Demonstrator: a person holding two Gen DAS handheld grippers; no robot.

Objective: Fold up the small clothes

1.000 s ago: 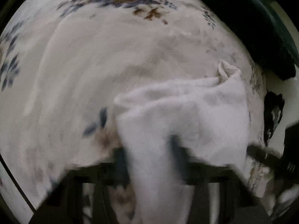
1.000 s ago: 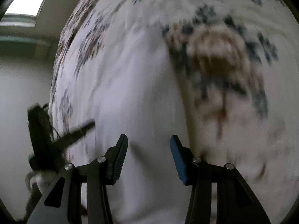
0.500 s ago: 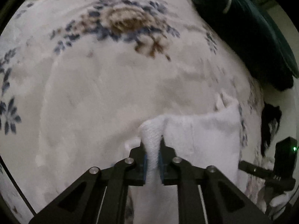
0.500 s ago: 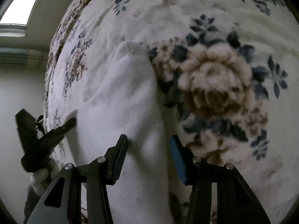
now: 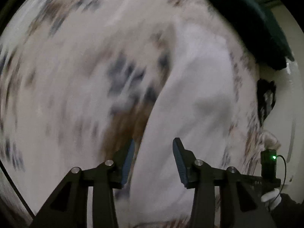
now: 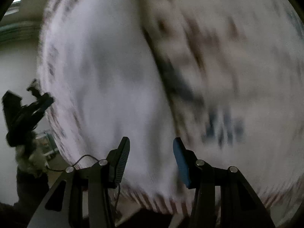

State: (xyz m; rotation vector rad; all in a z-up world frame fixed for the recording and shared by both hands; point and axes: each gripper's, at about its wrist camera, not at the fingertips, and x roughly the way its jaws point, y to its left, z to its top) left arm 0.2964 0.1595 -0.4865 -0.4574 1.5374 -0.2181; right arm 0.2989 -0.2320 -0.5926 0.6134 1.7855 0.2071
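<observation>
A small white garment (image 5: 191, 102) lies on a floral blanket (image 5: 66, 76); both views are motion-blurred. My left gripper (image 5: 153, 155) is open, its jaws apart above the garment's near left edge, holding nothing. In the right wrist view the same white garment (image 6: 106, 87) lies left of centre on the blanket (image 6: 237, 66). My right gripper (image 6: 151, 155) is open and empty over the garment's near end. The left gripper also shows in the right wrist view (image 6: 24, 112) at the left edge.
A dark green cloth (image 5: 252, 24) lies at the blanket's far right. The right gripper's body with a green light (image 5: 268, 163) shows at the right edge. The blanket's near edge (image 6: 152, 203) and the floor below show in the right wrist view.
My left gripper was shut on the garment's edge half a second ago; it has opened and let go. The garment now lies flat. Both cameras are moving fast, so the views blur.
</observation>
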